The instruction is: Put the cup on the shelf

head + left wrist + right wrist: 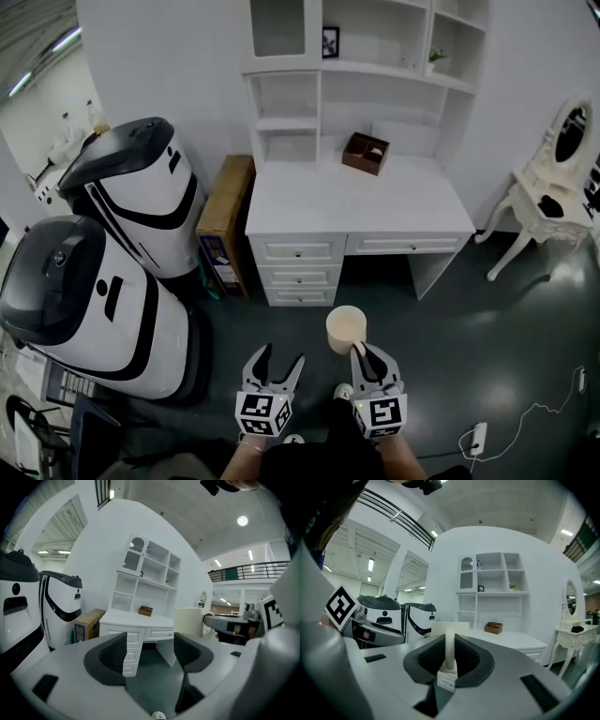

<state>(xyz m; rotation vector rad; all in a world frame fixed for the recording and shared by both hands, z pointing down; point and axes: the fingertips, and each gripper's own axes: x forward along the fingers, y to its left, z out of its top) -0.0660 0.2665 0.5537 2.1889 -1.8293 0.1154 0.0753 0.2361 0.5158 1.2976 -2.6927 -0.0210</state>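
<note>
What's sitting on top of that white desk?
A small brown box stands near the back of the white desk. What the box holds is too small to tell.

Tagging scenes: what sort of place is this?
Likely a mock bedroom set inside a big hall: white desk with shelves above, a vanity, and two large white machines parked beside it.

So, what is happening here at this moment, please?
A person holds a gripper in each hand. The right gripper is shut on the handle of a cream cup. The left gripper is open and empty. The white desk with its shelves stands ahead, apart from them; the cup is not on a shelf yet.
</note>
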